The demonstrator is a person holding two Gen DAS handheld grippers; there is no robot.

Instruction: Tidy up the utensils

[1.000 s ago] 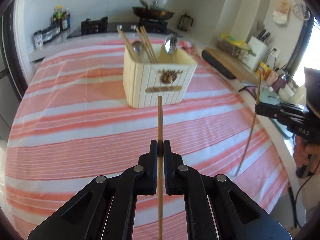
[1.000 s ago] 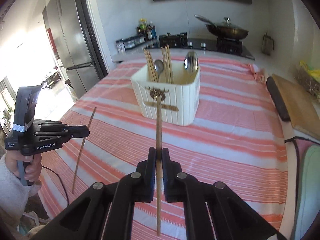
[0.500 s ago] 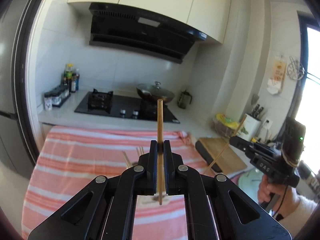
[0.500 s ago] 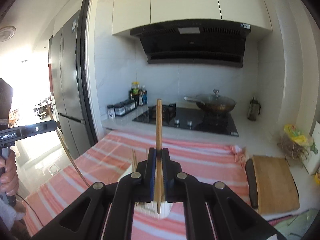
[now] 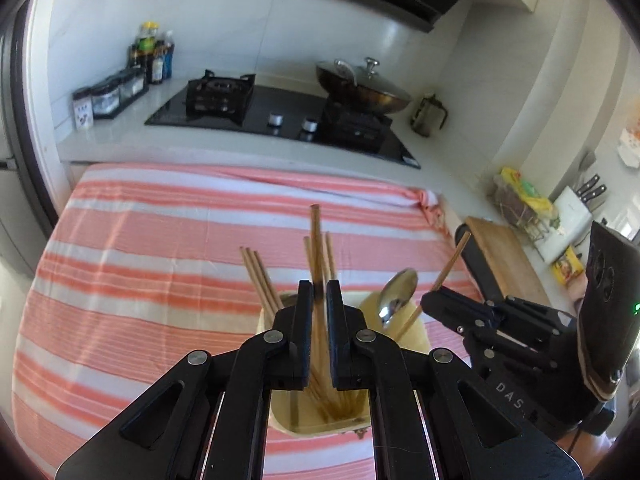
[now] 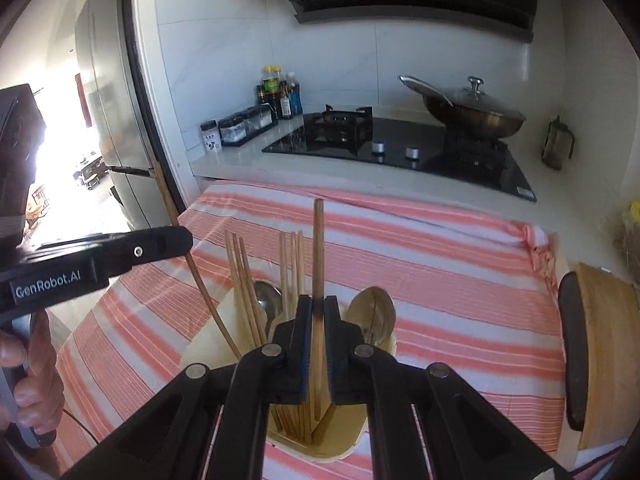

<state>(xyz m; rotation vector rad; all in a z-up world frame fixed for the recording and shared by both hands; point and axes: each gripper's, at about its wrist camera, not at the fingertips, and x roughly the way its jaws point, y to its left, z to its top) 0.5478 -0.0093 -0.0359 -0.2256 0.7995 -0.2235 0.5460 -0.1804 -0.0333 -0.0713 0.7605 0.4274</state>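
A cream utensil holder (image 5: 418,340) (image 6: 208,344) stands on the striped cloth, holding several chopsticks (image 5: 260,280) and two spoons (image 5: 396,296). My left gripper (image 5: 319,286) is directly above it, shut on a wooden chopstick (image 5: 316,240) whose lower end dips into the holder. My right gripper (image 6: 319,304) is also above the holder, shut on another chopstick (image 6: 319,248) with its lower end inside. Each gripper shows in the other's view: the right one (image 5: 430,300) and the left one (image 6: 186,242).
A red and white striped cloth (image 5: 160,248) covers the table. Behind are a black hob (image 5: 280,116) with a lidded wok (image 5: 360,88), spice jars (image 5: 108,96) and bottles. A wooden cutting board (image 6: 600,344) lies at the right. A fridge (image 6: 104,120) stands left.
Both grippers tilted up from facing the holder's side, then came over it looking down. The two chopsticks now reach down into the holder.
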